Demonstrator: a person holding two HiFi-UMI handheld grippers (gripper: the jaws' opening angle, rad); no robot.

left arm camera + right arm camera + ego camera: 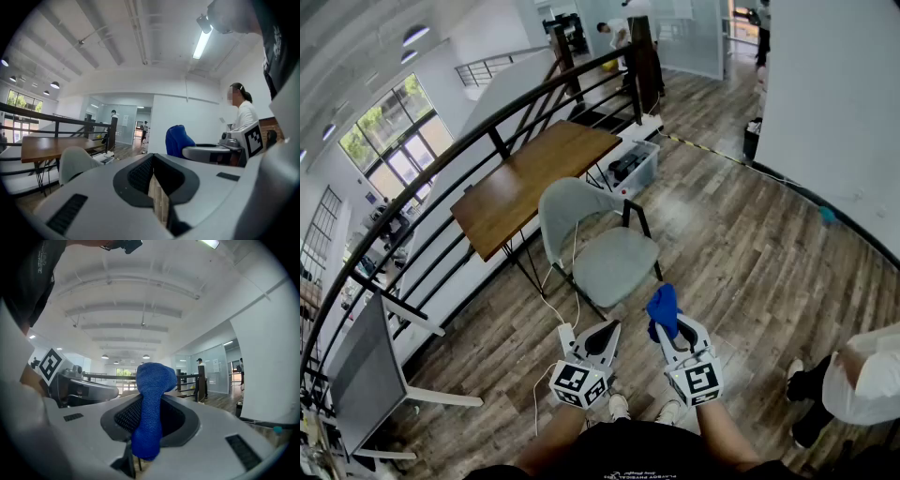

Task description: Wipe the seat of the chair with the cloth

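Observation:
A grey-green chair (614, 262) with a padded seat and curved back stands by a wooden table (534, 178) in the head view. My right gripper (667, 323) is shut on a blue cloth (663, 307), held just short of the seat's near edge. The cloth (152, 404) sticks up between the jaws in the right gripper view. My left gripper (602, 336) is beside it, jaws together, holding nothing. In the left gripper view the chair back (75, 161) shows at lower left and the blue cloth (178, 139) to the right.
A black railing (487, 131) runs behind the table. A clear storage box (633, 167) sits on the floor past the chair. A white cable (553, 309) trails beside the chair. A person (853, 380) crouches at right. A monitor (366, 375) stands at lower left.

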